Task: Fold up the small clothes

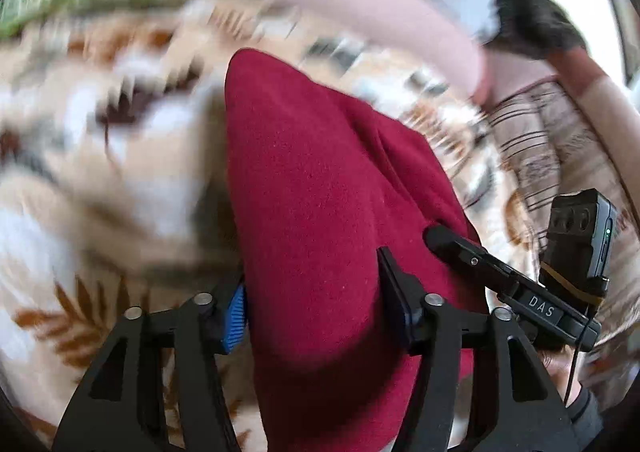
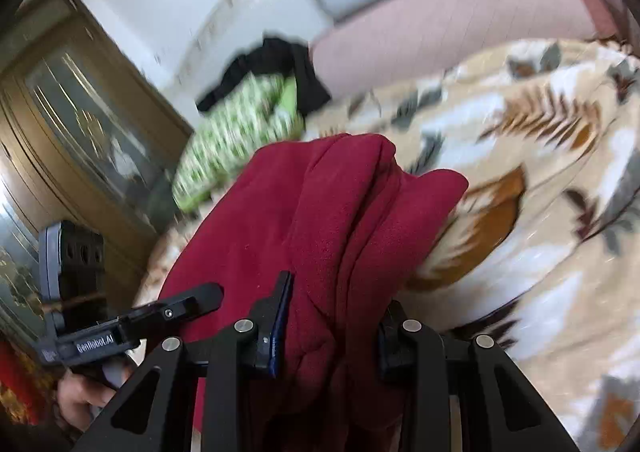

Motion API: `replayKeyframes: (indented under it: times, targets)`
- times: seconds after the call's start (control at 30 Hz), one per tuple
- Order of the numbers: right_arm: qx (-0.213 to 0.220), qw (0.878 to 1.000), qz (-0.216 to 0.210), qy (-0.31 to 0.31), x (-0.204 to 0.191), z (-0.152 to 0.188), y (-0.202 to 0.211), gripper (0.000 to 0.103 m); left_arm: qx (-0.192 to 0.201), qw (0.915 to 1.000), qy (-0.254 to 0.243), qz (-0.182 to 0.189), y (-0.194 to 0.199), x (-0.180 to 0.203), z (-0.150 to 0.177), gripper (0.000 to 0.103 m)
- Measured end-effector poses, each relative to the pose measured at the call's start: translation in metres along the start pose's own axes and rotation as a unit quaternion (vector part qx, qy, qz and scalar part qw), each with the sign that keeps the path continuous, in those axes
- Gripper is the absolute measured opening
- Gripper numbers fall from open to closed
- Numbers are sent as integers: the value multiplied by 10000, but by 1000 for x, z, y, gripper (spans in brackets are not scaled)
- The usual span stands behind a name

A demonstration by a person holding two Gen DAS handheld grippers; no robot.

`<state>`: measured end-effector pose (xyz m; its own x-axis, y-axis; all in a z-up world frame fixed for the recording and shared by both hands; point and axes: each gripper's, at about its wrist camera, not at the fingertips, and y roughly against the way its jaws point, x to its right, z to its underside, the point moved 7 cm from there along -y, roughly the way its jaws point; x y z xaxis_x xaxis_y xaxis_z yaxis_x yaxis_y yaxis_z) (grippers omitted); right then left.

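A dark red fleece garment [image 1: 320, 192] hangs between both grippers above a leaf-patterned blanket [image 1: 100, 180]. My left gripper [image 1: 316, 308] is shut on its near edge, and the cloth fills the gap between the fingers. In the right wrist view the same red garment [image 2: 320, 212] is bunched in folds, and my right gripper [image 2: 332, 328] is shut on it. The other gripper shows at the edge of each view, the right one [image 1: 500, 276] and the left one [image 2: 132, 324]. The background is motion-blurred.
A green and white patterned cloth [image 2: 236, 132] lies with a black garment [image 2: 280, 60] at the blanket's far edge. A pink headboard [image 2: 440, 28] stands behind. A wooden glass-front cabinet [image 2: 80, 112] stands at the left. A striped cloth [image 1: 552, 140] lies at the right.
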<state>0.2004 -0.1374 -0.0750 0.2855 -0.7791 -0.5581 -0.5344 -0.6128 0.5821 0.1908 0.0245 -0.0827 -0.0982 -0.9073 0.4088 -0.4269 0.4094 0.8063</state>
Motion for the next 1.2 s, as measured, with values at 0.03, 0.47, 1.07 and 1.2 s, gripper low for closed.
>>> replayKeyframes:
  times: [0.03, 0.47, 1.07, 1.2]
  targets:
    - [-260, 9995, 161, -128, 8, 8, -13, 35, -54, 9998, 168, 70, -7, -8, 3, 76]
    - [813, 9912, 459, 935, -36, -18, 57, 56, 1461, 9879, 53, 511, 65, 3, -33, 53]
    - [-714, 9724, 922, 2023, -39, 39, -16, 10, 714, 9956, -491, -364, -6, 16, -14, 45]
    - [-507, 9665, 993, 2312, -46, 43, -15, 10, 757, 9937, -681, -477, -9, 22, -13, 57]
